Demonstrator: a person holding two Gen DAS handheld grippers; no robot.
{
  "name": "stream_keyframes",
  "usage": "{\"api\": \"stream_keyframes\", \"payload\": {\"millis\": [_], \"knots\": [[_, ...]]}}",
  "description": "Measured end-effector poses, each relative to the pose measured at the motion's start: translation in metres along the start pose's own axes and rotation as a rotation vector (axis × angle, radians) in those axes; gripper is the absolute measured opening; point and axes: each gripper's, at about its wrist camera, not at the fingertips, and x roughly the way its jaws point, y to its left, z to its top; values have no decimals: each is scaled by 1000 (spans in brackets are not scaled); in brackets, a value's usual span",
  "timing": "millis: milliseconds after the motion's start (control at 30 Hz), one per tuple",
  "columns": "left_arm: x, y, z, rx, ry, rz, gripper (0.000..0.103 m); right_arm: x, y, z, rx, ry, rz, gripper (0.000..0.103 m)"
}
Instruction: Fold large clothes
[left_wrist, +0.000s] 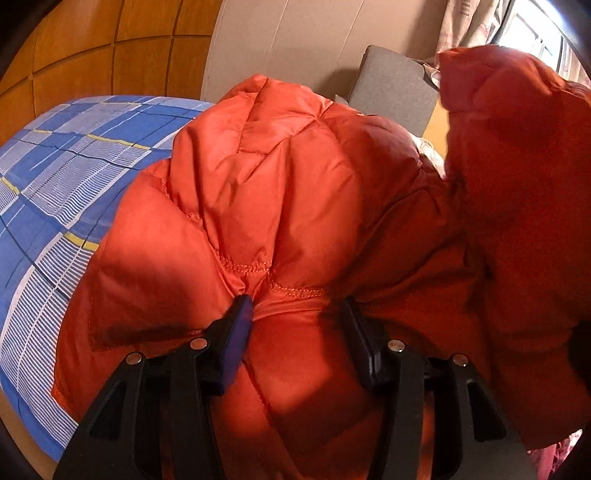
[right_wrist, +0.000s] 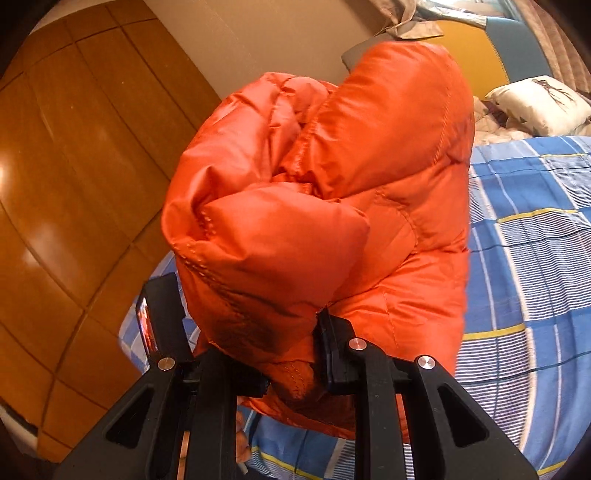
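Note:
A puffy orange quilted jacket (left_wrist: 295, 177) lies bunched on the bed and fills most of the left wrist view. My left gripper (left_wrist: 295, 314) is shut on a thick fold of it near a stitched seam, and the fabric bulges between the black fingers (left_wrist: 236, 332). In the right wrist view, my right gripper (right_wrist: 243, 328) is shut on another padded part of the jacket (right_wrist: 332, 177), held up above the sheet as a rolled bundle. That raised part (left_wrist: 517, 184) also hangs at the right of the left wrist view. The jacket hides the fingertips in part.
A blue plaid bed sheet (left_wrist: 55, 184) (right_wrist: 535, 258) covers the bed under the jacket. Wooden wardrobe panels (right_wrist: 74, 166) stand beyond the bed edge. A grey cushion (left_wrist: 391, 85) and a white pillow (right_wrist: 539, 107) lie at the bed's far end.

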Motion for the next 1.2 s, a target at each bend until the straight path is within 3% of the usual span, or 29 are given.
{"api": "stream_keyframes", "payload": {"millis": [400, 933, 1200], "knots": [[-12, 28, 2, -111, 7, -85, 49, 10, 20, -11, 30, 23, 2, 20], [-43, 74, 7, -245, -28, -149, 46, 43, 46, -29, -54, 100, -27, 20], [-70, 88, 12, -287, -79, -186, 63, 52, 61, -42, -157, 137, -76, 20]]}}
